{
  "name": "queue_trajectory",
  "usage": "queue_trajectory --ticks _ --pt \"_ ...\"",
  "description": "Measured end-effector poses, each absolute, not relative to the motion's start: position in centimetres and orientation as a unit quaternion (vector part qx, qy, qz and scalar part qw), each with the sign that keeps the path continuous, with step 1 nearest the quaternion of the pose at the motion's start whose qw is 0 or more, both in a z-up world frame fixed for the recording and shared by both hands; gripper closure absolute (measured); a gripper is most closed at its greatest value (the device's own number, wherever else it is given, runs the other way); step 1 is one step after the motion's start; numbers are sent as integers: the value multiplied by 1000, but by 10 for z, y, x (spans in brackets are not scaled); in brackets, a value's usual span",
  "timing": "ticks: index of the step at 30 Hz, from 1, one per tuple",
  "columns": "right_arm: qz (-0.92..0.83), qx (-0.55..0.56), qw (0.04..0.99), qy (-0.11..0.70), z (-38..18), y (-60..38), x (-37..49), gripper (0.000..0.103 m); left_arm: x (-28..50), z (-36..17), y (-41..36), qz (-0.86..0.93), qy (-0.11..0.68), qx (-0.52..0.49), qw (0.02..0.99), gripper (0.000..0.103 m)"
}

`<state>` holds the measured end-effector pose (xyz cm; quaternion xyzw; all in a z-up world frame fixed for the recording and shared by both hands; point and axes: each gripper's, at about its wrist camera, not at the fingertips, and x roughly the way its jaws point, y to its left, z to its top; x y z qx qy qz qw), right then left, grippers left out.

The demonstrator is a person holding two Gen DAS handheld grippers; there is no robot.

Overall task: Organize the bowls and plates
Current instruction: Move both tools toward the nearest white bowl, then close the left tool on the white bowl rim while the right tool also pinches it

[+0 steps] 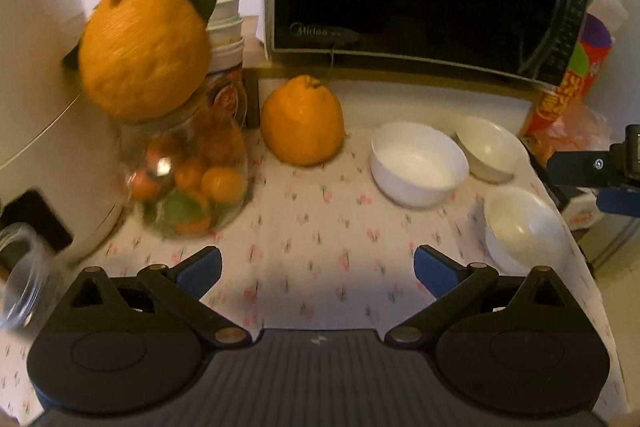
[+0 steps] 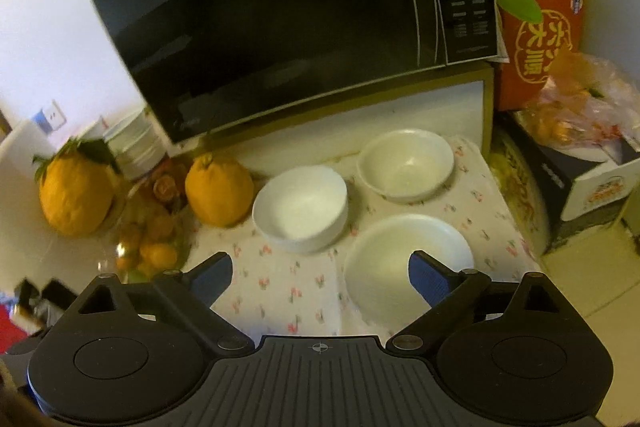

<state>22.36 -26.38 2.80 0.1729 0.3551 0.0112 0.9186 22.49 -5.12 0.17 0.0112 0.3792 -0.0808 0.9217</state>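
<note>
Three white bowls (image 2: 301, 207) upright, empty, unstacked.

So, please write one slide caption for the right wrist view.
Open right gripper above three empty white ceramic bowls on floral cloth, before a black microwave.

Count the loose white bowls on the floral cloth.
3: the middle bowl beside the orange, the back bowl below the microwave, the nearest bowl at the cloth's right edge.
</note>
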Motion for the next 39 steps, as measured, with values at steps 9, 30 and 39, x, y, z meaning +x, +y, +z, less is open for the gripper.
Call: queue_trajectory --ticks 9,30,39 --pt "40 234 910 338 -11 -278 283 7 281 -23 -74 -88 348 0 933 1" --pt "30 270 904 329 -65 -294 320 84 322 -55 -104 -111 340 -46 933 78" --pt "42 273 901 335 -72 -288 322 93 322 -55 -103 -127 347 -42 928 92"
